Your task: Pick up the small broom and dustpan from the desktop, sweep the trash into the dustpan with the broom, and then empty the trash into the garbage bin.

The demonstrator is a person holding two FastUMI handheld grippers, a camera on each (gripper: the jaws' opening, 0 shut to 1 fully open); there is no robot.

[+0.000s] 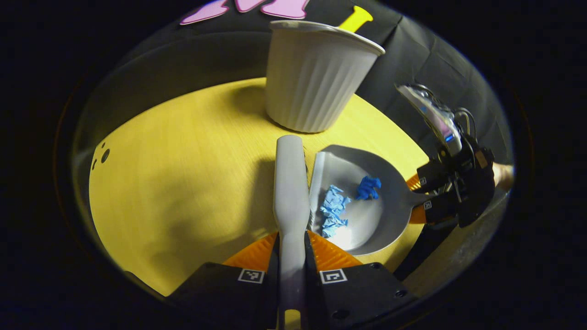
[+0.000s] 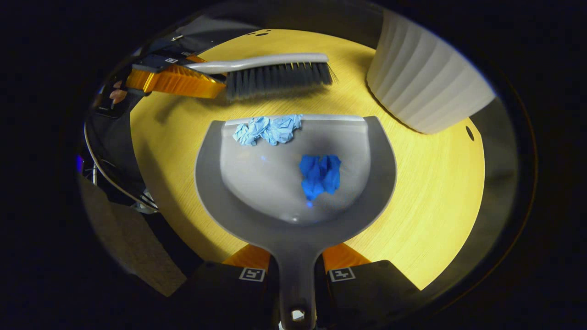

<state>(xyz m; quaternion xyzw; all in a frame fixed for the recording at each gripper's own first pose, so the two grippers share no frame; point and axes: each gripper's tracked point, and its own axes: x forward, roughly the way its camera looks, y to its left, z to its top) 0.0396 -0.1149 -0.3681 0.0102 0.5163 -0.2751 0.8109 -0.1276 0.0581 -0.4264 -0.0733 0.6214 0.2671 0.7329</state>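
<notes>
Yellow wood makes up the round desktop (image 2: 435,192), with dark booth cloth behind it. The left gripper (image 1: 292,250) squeezes the handle of the small broom (image 1: 290,183), which sticks straight out ahead of its fingers. In the right gripper view the broom's dark bristles (image 2: 277,79) sit just past the front lip of the dustpan (image 2: 293,215), close to it but not on it.

The right gripper (image 2: 296,270) pinches the dustpan's handle, and the pan lies out in front of it on the desktop. A dark blue paper ball (image 2: 320,174) is well inside the pan. A light blue paper ball (image 2: 268,129) sits right on the front lip, so it is only just in.

The white ribbed garbage bin (image 2: 426,82) stands ahead of the right gripper and off to its right, near the pan.

I think the sweeping is almost done, but that light blue ball is the worry. If the pan is lifted now, or its front dips, the ball could roll back off the lip onto the desktop. One more push from the broom would send it deeper. Swinging the pan fast toward the bin could bump the bin and tip it, or shake both balls out.
</notes>
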